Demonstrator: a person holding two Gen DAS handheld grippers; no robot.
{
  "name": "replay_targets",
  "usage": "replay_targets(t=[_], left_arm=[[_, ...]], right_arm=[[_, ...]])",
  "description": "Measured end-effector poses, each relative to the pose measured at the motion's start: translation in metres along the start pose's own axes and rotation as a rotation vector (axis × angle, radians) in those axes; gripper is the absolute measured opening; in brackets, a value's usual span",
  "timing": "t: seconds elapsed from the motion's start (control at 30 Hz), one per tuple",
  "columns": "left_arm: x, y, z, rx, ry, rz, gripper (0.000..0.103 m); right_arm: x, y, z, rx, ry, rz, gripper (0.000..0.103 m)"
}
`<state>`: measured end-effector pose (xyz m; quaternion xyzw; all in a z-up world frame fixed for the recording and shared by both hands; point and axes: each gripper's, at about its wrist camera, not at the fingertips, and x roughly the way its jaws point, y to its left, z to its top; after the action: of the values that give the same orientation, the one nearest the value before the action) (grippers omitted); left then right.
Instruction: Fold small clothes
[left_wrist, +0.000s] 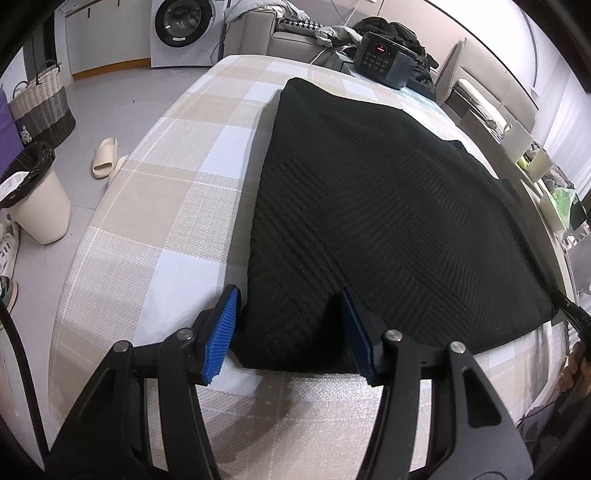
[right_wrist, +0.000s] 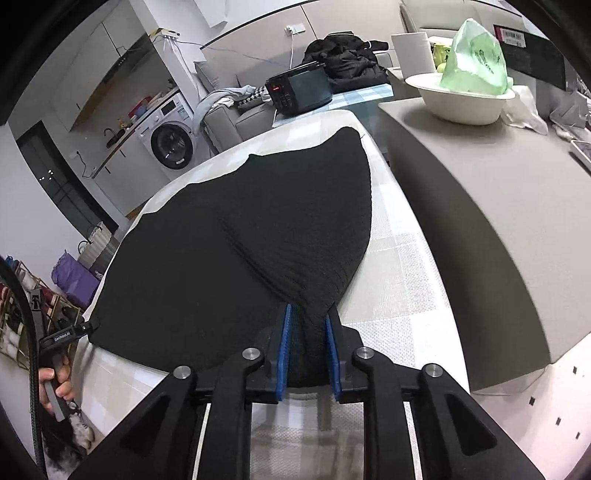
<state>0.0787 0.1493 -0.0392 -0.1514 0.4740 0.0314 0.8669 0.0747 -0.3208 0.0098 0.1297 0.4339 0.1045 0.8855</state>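
Note:
A black knitted garment (left_wrist: 373, 206) lies spread on the checked tablecloth (left_wrist: 155, 229); it also shows in the right wrist view (right_wrist: 236, 243). My left gripper (left_wrist: 288, 325) is open, its blue pads on either side of the garment's near left corner, which lies flat on the cloth. My right gripper (right_wrist: 308, 350) is shut on the garment's near right corner, the fabric bunched between its blue pads. The left gripper shows at the left edge of the right wrist view (right_wrist: 70, 334).
A black appliance (left_wrist: 388, 59) stands at the table's far end, with dark clothes behind it. A grey counter (right_wrist: 480, 221) with a white bowl (right_wrist: 461, 103) and a green bag runs along the right. A bin (left_wrist: 37, 199), basket (left_wrist: 42, 107) and slippers are on the floor left.

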Motion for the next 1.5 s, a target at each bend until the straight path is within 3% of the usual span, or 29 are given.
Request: replay_targets(t=[0.07, 0.2, 0.33, 0.43, 0.67, 0.77, 0.93, 1.0, 1.17, 1.33, 1.5], left_arm=[[0.001, -0.001, 0.000, 0.004, -0.004, 0.002, 0.051], [0.000, -0.002, 0.000, 0.008, -0.028, -0.027, 0.019], [-0.012, -0.002, 0.000, 0.012, -0.066, -0.041, 0.008], [-0.014, 0.000, -0.001, 0.021, -0.069, -0.027, 0.006], [-0.010, 0.000, -0.005, 0.019, -0.060, 0.015, 0.006], [-0.013, -0.002, -0.007, 0.022, -0.059, 0.034, 0.007], [-0.022, -0.004, -0.013, 0.019, -0.064, 0.058, 0.026], [-0.027, -0.004, -0.017, 0.012, -0.062, 0.059, 0.044], [-0.041, 0.008, -0.026, -0.055, -0.070, 0.026, 0.069], [-0.047, 0.012, -0.038, -0.082, -0.048, -0.012, 0.069], [-0.047, 0.009, -0.042, -0.115, -0.002, -0.087, 0.069]], right_arm=[[-0.002, 0.000, -0.001, 0.011, -0.005, -0.012, 0.022], [-0.007, 0.010, 0.001, 0.000, -0.028, -0.017, 0.034], [-0.013, 0.024, 0.003, -0.027, -0.070, -0.009, 0.040], [-0.016, 0.029, 0.003, -0.045, -0.091, -0.003, 0.046], [-0.016, 0.033, 0.004, -0.024, -0.078, -0.029, 0.047], [-0.018, 0.041, 0.006, -0.041, -0.082, -0.021, 0.054], [-0.019, 0.065, 0.005, -0.082, -0.095, 0.000, 0.069], [-0.019, 0.075, 0.004, -0.107, -0.099, -0.005, 0.070], [-0.018, 0.101, 0.002, -0.162, -0.127, -0.058, 0.078], [-0.013, 0.124, -0.001, -0.213, -0.122, -0.115, 0.080], [-0.016, 0.133, 0.000, -0.237, -0.131, -0.094, 0.080]])
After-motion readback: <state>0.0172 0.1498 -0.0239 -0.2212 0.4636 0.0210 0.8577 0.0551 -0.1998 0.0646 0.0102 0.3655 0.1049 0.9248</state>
